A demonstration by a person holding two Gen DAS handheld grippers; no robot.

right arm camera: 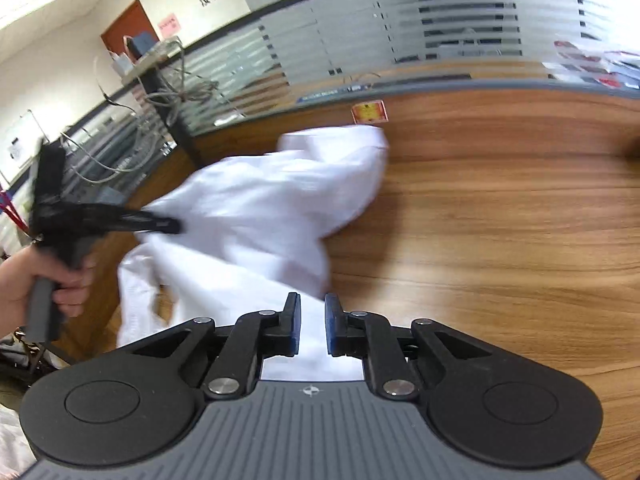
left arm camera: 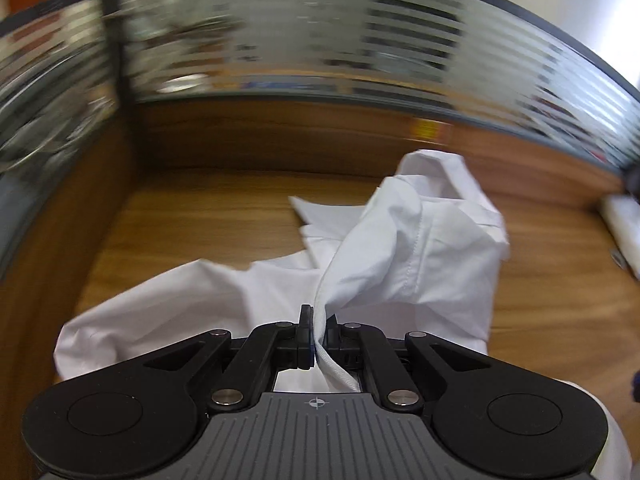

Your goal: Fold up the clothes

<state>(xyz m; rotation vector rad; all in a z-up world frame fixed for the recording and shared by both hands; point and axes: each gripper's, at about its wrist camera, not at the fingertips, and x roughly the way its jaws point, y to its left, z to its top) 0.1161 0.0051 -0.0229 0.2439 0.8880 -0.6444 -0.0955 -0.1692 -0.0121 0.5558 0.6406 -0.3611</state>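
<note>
Wooden table (right arm camera: 500,220) bears white shirt (left arm camera: 400,248), pinched by left tool (left arm camera: 319,322).

The left gripper (left arm camera: 318,320) was clamped, its jaws pinched together on a fold of the white shirt (left arm camera: 404,248). In the right wrist view it appeared blurred at the left, gripped by the person's left hand (right arm camera: 44,280) around its grey handle, apparently raised. The right gripper (right arm camera: 313,322) had its jaws parted by a narrow gap, gripping nothing.

White cloth shirt (left arm camera: 400,264), wood table (left arm camera: 180,216)
</note>
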